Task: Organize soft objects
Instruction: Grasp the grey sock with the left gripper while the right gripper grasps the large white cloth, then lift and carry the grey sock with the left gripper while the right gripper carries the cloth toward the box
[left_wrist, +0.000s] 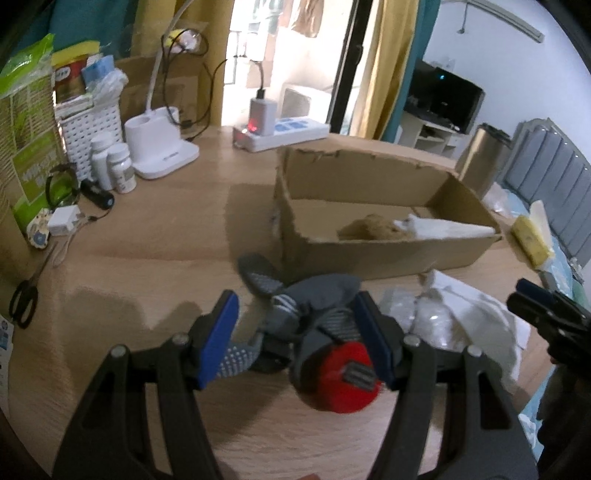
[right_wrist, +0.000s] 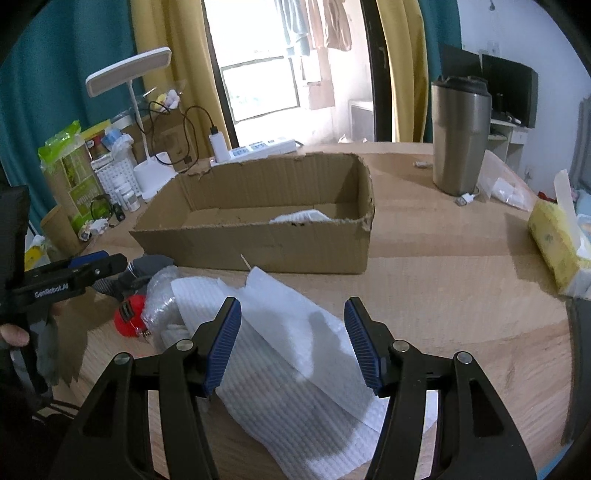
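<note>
Daylight pours through the window (right_wrist: 258, 85) at the top centre of both views, blown out to near white and leaving the room around it dim. The backlight throws soft shadows toward the camera: a dark patch beside the cardboard box (left_wrist: 388, 236) and another across the white cloth (right_wrist: 295, 362) at lower centre. A pale sheen lies on the wooden tabletop (left_wrist: 147, 236) at left. The left wrist view is smeared by motion blur, worst along its lower edge. Fisheye distortion bends the curtains (right_wrist: 155, 55) and walls, with black vignetting in every corner.
</note>
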